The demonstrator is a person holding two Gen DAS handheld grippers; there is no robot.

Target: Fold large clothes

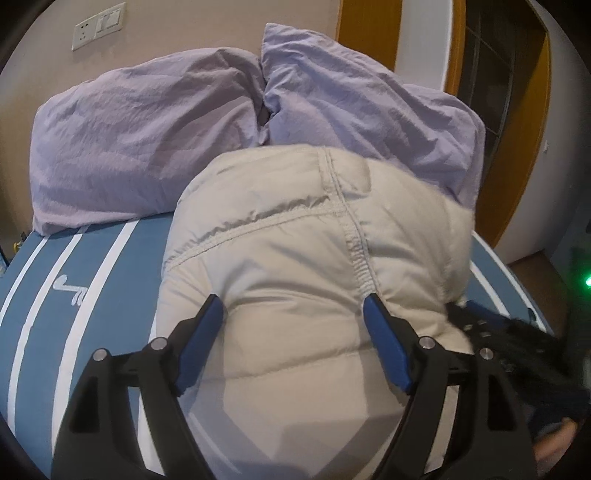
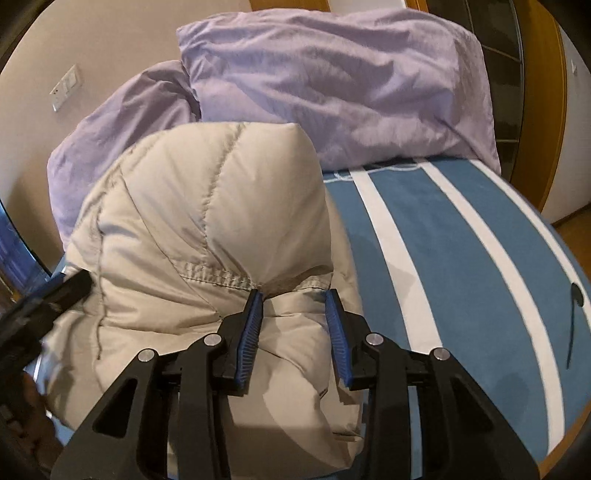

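A puffy beige down jacket (image 1: 295, 240) lies bunched on the blue bed cover, its stitched seams facing up. My left gripper (image 1: 293, 306) stands open and wide over the jacket's near part, whose bulk swells up between the blue pads (image 1: 384, 339). In the right wrist view the same jacket (image 2: 192, 206) fills the left half. My right gripper (image 2: 294, 295) is shut on a thick fold of it just below a seam, with the fabric puckered at the pads (image 2: 251, 325). The other gripper shows blurred at each view's edge.
Two lilac pillows (image 1: 140, 140) (image 2: 332, 81) lean against the beige wall behind the jacket. The blue cover with white stripes (image 2: 461, 251) runs out to the right. An orange door frame (image 1: 532, 155) and dark doorway stand beyond the bed's far corner. A wall socket (image 1: 98, 26) sits upper left.
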